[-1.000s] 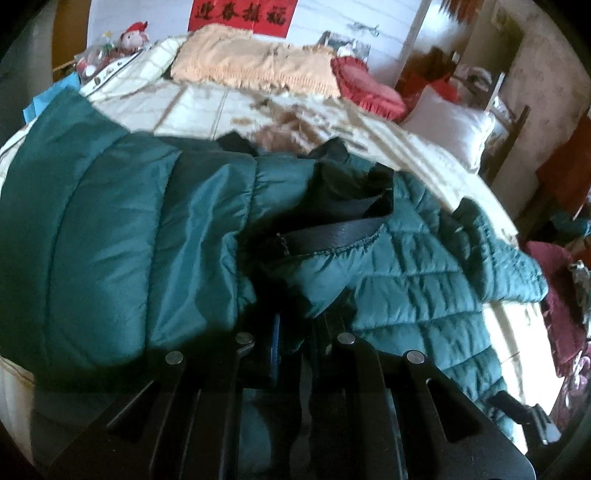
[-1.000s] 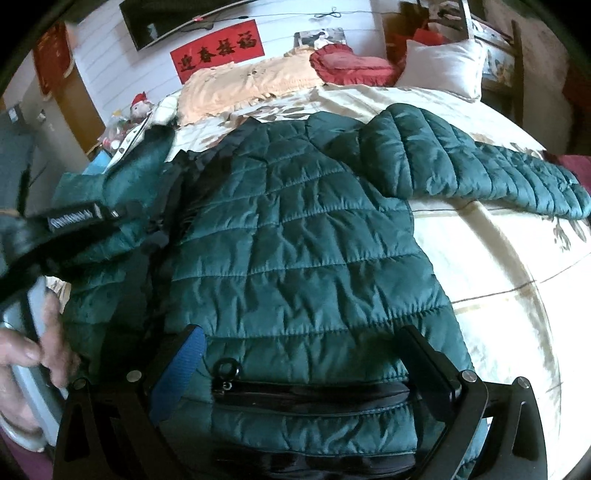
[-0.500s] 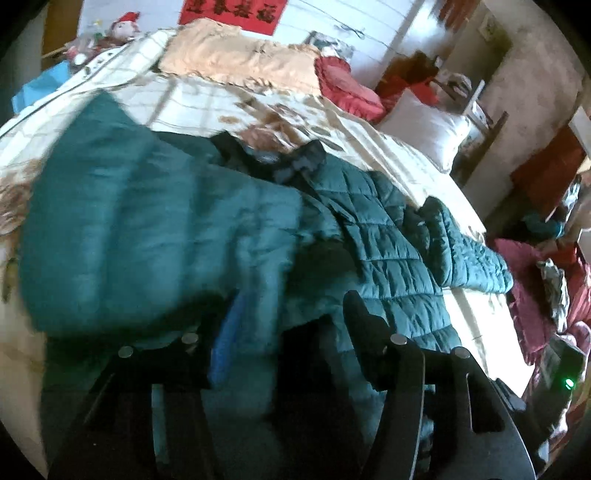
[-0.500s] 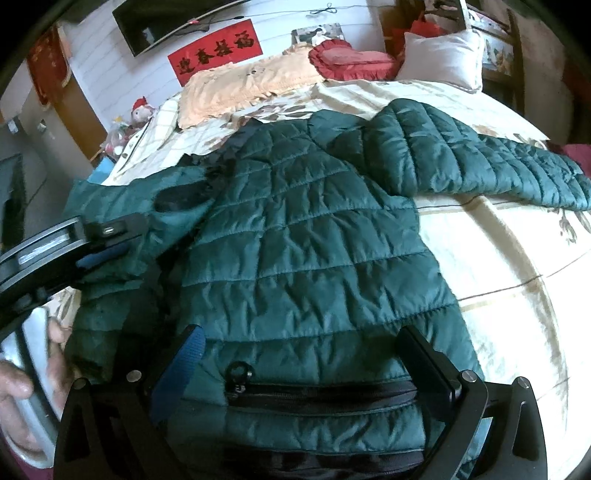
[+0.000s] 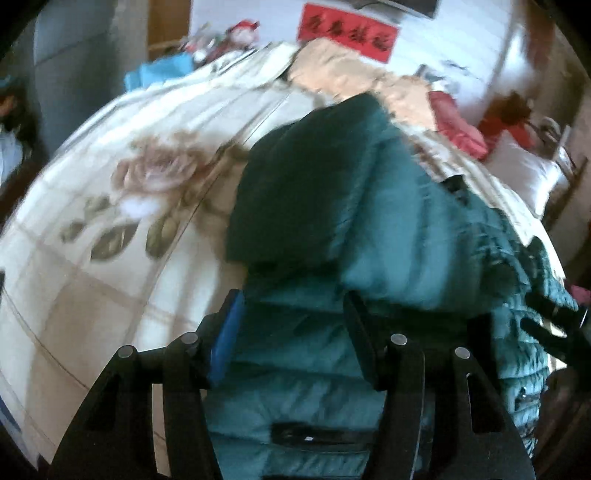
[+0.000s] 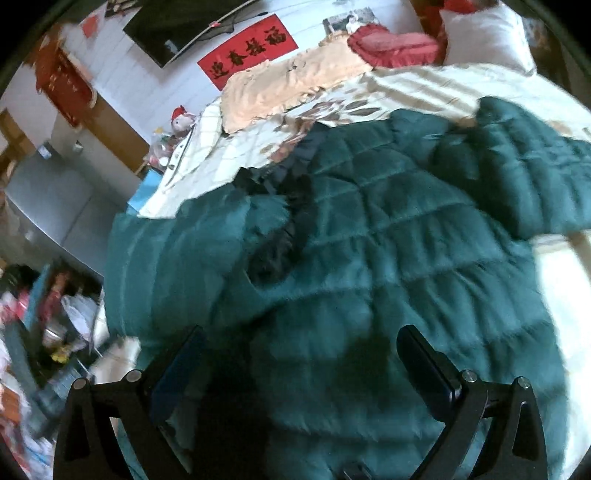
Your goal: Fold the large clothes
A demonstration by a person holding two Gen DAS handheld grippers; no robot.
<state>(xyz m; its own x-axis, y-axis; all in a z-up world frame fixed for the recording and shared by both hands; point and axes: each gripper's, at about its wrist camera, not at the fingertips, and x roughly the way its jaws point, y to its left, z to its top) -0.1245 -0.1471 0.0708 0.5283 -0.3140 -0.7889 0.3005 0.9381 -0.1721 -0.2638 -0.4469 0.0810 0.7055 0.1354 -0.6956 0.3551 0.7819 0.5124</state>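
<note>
A dark green quilted puffer jacket [image 6: 388, 251] lies spread on the bed, its left side folded over onto the body and one sleeve [image 6: 532, 173] stretched out to the right. It also shows in the left wrist view [image 5: 369, 221], where a folded sleeve lies on top. My left gripper [image 5: 291, 332] is open and empty just above the jacket's near hem, by a pocket zip [image 5: 317, 437]. My right gripper [image 6: 299, 365] is open and empty above the jacket's lower body. Both views are blurred.
The bed has a cream floral cover [image 5: 122, 206]. At its far end lie a peach blanket [image 6: 288, 81], a red cushion [image 6: 391, 44] and a white pillow [image 6: 487, 33]. A stuffed toy [image 6: 181, 118] and clutter [image 6: 48, 332] stand off the bed's left side.
My left gripper has let go of the jacket fold it was carrying, opened, and swung left. The fold now lies on the body. My right gripper has lifted and moved left over the jacket.
</note>
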